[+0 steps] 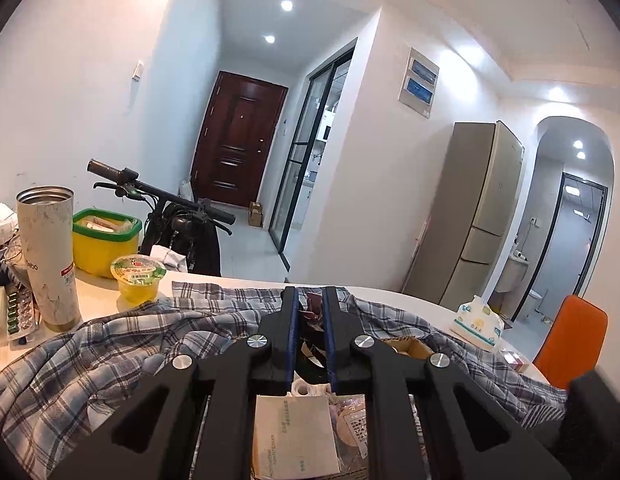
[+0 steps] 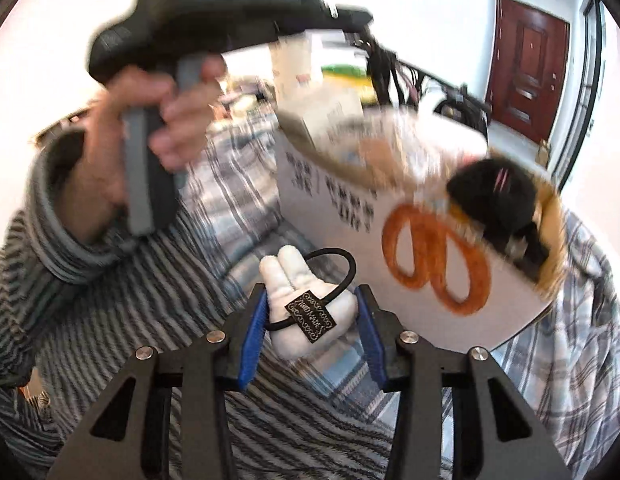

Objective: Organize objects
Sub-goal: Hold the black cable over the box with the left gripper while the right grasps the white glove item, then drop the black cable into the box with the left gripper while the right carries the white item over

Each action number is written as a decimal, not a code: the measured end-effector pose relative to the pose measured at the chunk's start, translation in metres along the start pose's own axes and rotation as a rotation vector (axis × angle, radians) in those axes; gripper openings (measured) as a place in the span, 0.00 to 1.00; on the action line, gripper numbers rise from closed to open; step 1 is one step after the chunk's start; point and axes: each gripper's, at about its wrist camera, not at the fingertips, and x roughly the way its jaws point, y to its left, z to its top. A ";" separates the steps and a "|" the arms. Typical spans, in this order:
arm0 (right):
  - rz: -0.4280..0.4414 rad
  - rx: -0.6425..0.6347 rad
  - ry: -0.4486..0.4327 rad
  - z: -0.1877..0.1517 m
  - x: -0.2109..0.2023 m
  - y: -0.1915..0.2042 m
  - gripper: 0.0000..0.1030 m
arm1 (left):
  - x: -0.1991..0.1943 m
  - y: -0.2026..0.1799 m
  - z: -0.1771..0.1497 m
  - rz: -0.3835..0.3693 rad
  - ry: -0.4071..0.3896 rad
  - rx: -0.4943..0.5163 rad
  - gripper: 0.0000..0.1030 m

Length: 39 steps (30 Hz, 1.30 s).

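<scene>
Plaid cloth (image 1: 109,356) covers the table. Left gripper (image 1: 310,300) is clenched empty above the box (image 2: 350,216); right gripper (image 2: 312,312) grasps a hair tie (image 2: 305,300).

White plush hair tie (image 2: 305,312) with black elastic loop and black label, lying beside white cardboard box (image 2: 350,216); orange-handled scissors (image 2: 434,264) hang over the box's wall.

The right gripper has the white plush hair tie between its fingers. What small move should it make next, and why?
Probably lift the white plush hair tie and carry it over the open cardboard box. The right gripper seems closed on its sides, and the box, with orange scissors and a black item already inside, stands just beyond it.
</scene>
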 end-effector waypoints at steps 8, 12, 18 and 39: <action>-0.089 -0.014 -0.217 0.065 -0.050 -0.028 0.41 | -0.004 0.001 0.002 -0.003 -0.046 -0.003 0.12; -0.208 0.037 -0.360 0.092 -0.051 -0.053 0.41 | -0.001 0.007 0.002 -0.001 -0.036 -0.025 0.12; -0.246 0.190 -0.415 0.077 -0.028 -0.099 0.41 | 0.015 0.012 -0.002 -0.027 0.013 -0.058 0.12; -0.212 0.201 -0.397 0.061 -0.028 -0.100 0.41 | 0.051 -0.004 -0.021 -0.033 0.194 -0.019 0.90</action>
